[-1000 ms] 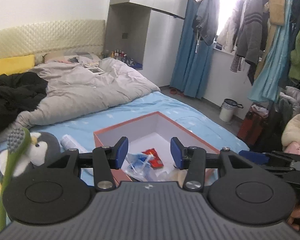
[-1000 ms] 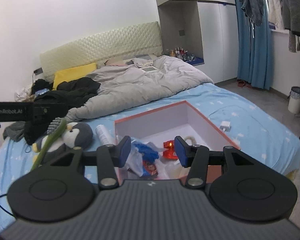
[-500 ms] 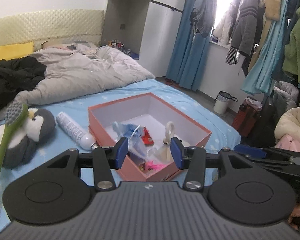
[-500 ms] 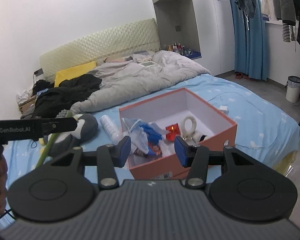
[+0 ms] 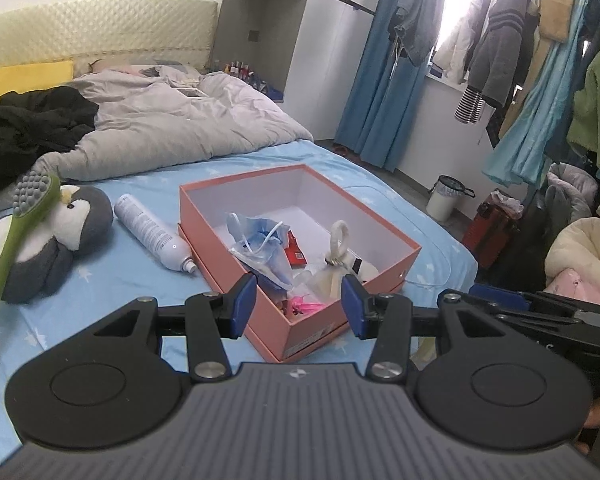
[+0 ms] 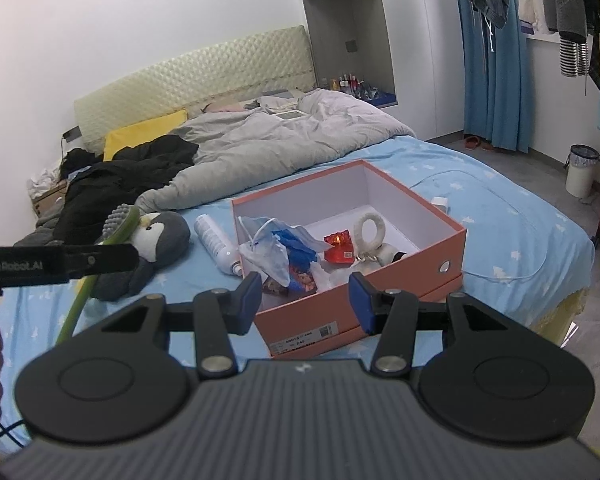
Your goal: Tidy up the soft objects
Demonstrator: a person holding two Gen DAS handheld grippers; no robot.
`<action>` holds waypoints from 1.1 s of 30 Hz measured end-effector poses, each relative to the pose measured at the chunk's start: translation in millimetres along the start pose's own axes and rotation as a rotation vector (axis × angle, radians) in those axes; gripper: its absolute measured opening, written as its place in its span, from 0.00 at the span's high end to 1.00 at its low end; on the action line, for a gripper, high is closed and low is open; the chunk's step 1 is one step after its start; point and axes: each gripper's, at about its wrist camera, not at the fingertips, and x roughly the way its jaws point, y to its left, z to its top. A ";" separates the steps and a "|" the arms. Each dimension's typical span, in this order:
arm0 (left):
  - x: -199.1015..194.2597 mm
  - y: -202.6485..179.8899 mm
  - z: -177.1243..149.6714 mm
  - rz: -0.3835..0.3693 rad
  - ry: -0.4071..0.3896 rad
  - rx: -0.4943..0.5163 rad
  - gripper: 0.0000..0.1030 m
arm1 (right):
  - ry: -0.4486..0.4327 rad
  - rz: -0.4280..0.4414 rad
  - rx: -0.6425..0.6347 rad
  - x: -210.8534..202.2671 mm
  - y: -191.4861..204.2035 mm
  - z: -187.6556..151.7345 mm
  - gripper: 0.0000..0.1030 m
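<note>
An open pink cardboard box [image 5: 384, 236] [image 6: 454, 236] lies on the blue bedsheet and holds plastic bags, a red packet [image 6: 337, 248] and a white ring-shaped toy [image 6: 369, 231]. Left of it lie a white spray can [image 5: 150, 232] [image 6: 216, 242] and a grey penguin plush [image 5: 40, 248] [image 6: 160, 242], with a long green brush [image 5: 8, 248] across the plush. My left gripper [image 5: 299, 306] hangs open before the box's near corner, nothing between its fingers. My right gripper [image 6: 305, 300] is open too, in front of the box's near wall.
A grey duvet [image 6: 284, 140], black clothes [image 6: 128, 176] and a yellow pillow [image 6: 140, 136] cover the far part of the bed. Hanging clothes [image 5: 540, 60] and blue curtains [image 6: 488, 60] fill the right side. A small bin [image 6: 578, 170] stands on the floor beside the bed.
Both grippers have drawn back and sunk a little, so the whole box and the spray can now show in front of them. Their jaws kept the same gap.
</note>
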 end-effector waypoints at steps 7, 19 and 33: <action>-0.7 1.3 -0.2 0.003 0.001 -0.010 0.49 | 0.002 -0.008 -0.005 2.7 4.0 -4.4 0.51; -1.8 1.0 -2.4 0.020 0.011 -0.012 0.48 | 0.008 -0.012 -0.015 4.6 6.4 -2.8 0.51; 2.9 1.6 -4.8 0.020 0.024 0.000 0.05 | -0.002 -0.083 -0.015 7.0 -0.8 -2.1 0.13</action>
